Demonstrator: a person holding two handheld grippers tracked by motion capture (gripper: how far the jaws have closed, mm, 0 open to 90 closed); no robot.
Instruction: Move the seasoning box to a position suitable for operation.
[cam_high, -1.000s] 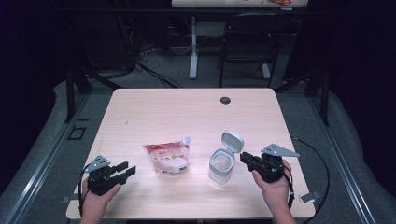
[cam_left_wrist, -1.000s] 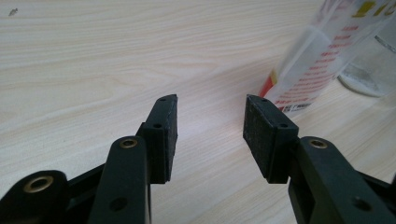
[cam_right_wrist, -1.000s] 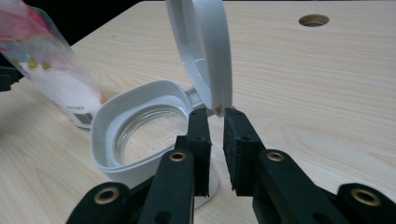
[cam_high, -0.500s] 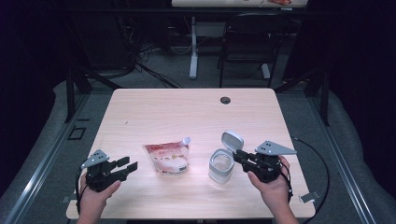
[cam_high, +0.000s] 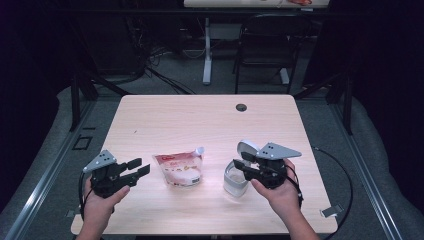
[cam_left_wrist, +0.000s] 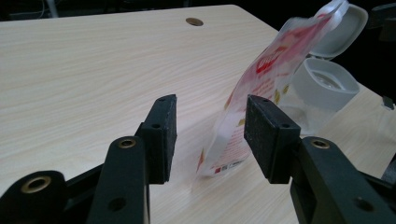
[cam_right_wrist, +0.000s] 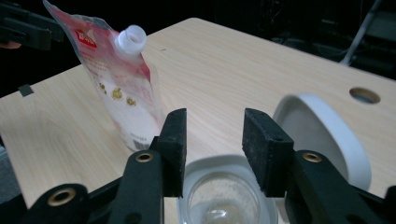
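Right gripper (cam_high: 240, 165) hovers with jaws just opened wide, gripping nothing — the open-lidded jar (cam_high: 235, 178) sits directly beneath. Left gripper (cam_high: 137, 167), jaws apart too, faces the pouch (cam_high: 179, 169) to its right.

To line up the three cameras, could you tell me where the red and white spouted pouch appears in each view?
High view: the pouch stands left of centre, between the two grippers.
Left gripper view: the pouch is right of centre, leaning beyond the jaws.
Right gripper view: the pouch is upper left.
Shared landmark: the open white flip-lid jar beside it.
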